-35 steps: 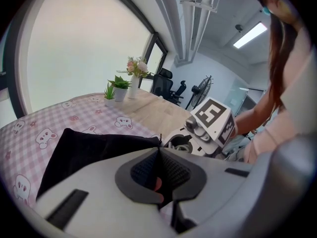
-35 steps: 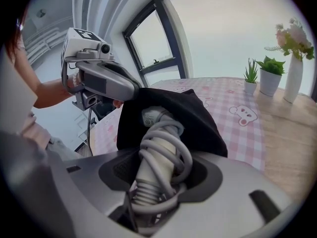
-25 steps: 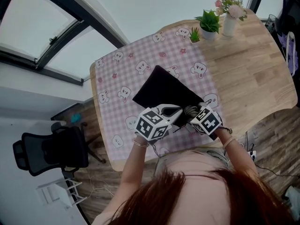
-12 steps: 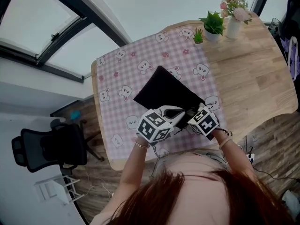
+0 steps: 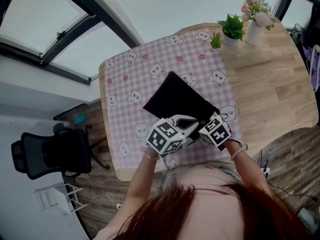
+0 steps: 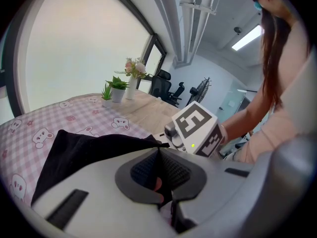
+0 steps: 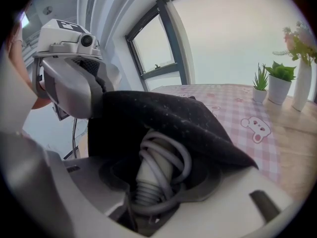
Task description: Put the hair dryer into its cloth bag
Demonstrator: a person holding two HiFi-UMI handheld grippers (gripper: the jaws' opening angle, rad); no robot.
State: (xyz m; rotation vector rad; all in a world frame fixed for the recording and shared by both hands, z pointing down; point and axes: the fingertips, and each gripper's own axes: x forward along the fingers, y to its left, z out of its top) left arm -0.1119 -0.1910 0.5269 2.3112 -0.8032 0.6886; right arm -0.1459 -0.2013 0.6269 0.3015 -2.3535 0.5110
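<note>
Your left gripper (image 6: pixel 159 150) has its jaws pressed together, pinching the edge of the black cloth bag (image 6: pixel 84 150) and holding it up above the checked tablecloth (image 6: pixel 29 128). Your right gripper (image 7: pixel 156 182) is clamped around the hair dryer (image 7: pixel 147 178) by its handle. The grey cord (image 7: pixel 174 155) is coiled round the handle, which sits at the bag's mouth under that raised edge.
</note>
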